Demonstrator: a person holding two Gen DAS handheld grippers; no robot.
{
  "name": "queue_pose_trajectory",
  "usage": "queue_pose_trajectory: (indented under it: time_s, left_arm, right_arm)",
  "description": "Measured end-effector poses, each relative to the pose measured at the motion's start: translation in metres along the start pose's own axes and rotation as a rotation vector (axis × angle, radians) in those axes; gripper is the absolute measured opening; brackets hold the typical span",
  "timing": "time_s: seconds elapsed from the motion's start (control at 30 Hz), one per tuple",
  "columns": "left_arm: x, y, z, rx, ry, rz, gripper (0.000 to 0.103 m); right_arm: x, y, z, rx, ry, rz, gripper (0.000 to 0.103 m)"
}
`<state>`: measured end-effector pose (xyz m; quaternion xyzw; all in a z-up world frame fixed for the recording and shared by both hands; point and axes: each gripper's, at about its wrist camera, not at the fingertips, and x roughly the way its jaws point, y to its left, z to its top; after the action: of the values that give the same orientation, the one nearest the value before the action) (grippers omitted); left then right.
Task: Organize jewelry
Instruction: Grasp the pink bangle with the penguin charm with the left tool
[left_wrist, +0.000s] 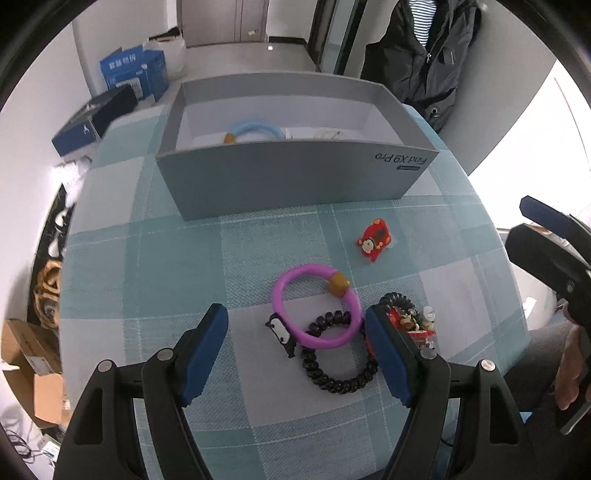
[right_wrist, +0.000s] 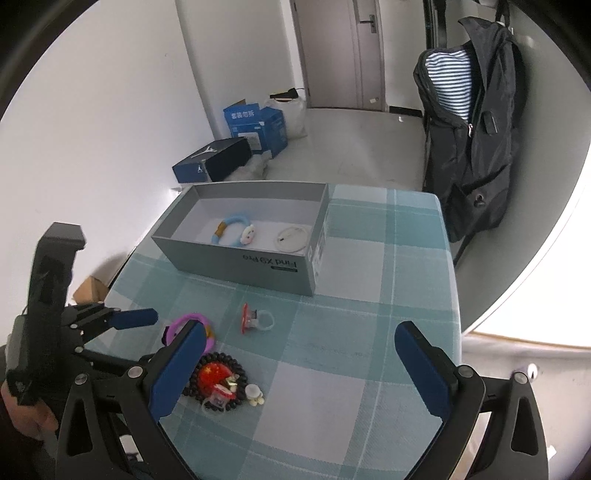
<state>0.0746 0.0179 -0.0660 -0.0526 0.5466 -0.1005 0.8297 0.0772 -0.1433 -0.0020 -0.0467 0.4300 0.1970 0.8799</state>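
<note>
My left tool (left_wrist: 295, 325) hangs open above the pile at the near edge of the table (left_wrist: 147, 258), nothing between its blue pads; the purple bracelet (left_wrist: 316, 306) lies right under the gap, overlapping a black coiled hair tie (left_wrist: 340, 373) at its 6 o'clock, with a small black-and-white charm (left_wrist: 282, 332) at its 8 o'clock. My right tool (right_wrist: 299, 365) is open too and holds nothing; the black bead bracelet (right_wrist: 216, 380) with a red centre sits just beside its left pad. A red charm ring (left_wrist: 373, 240) lies alone at 1 o'clock from the purple bracelet, toward the grey box (left_wrist: 295, 184); the box at 12 o'clock already holds a blue bracelet (right_wrist: 232, 229) and a pale round piece (right_wrist: 291, 240). I judge I am on the approach to the next pick, most likely the purple bracelet; the next move calls for lowering over one side of its ring and closing on that alone, clear of the hair tie.
</note>
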Motion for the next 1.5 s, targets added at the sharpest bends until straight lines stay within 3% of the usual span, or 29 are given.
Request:
queue_pose_trajectory:
  time_s: [0.17,0.43,0.73,1.13,1.37,1.5]
  left_arm:
    - [0.004,0.002,-0.003,-0.024,0.029,-0.036,0.073]
    - [0.007,-0.007,-0.001,0.004,0.044,-0.032,0.072]
    - [0.007,-0.011,0.001,0.012,0.052,-0.081,0.049]
    - [0.007,-0.005,0.004,-0.004,0.059,-0.099,0.048]
    - [0.003,0.006,0.002,-0.067,0.067,-0.109,0.048]
    - [-0.009,0.010,0.000,-0.077,0.035,-0.130,0.047]
  right_arm:
    - [-0.002,-0.004,0.001,0.014,-0.006,0.004,0.103]
    - [-0.004,-0.005,0.001,0.017,-0.005,0.010,0.103]
    - [-0.003,-0.005,0.001,0.025,-0.001,0.009,0.103]
    - [0.000,-0.005,0.001,0.020,0.006,0.002,0.103]
    - [0.001,-0.007,0.000,0.030,0.000,0.012,0.103]
    - [0.005,-0.006,0.000,0.035,0.005,0.031,0.103]
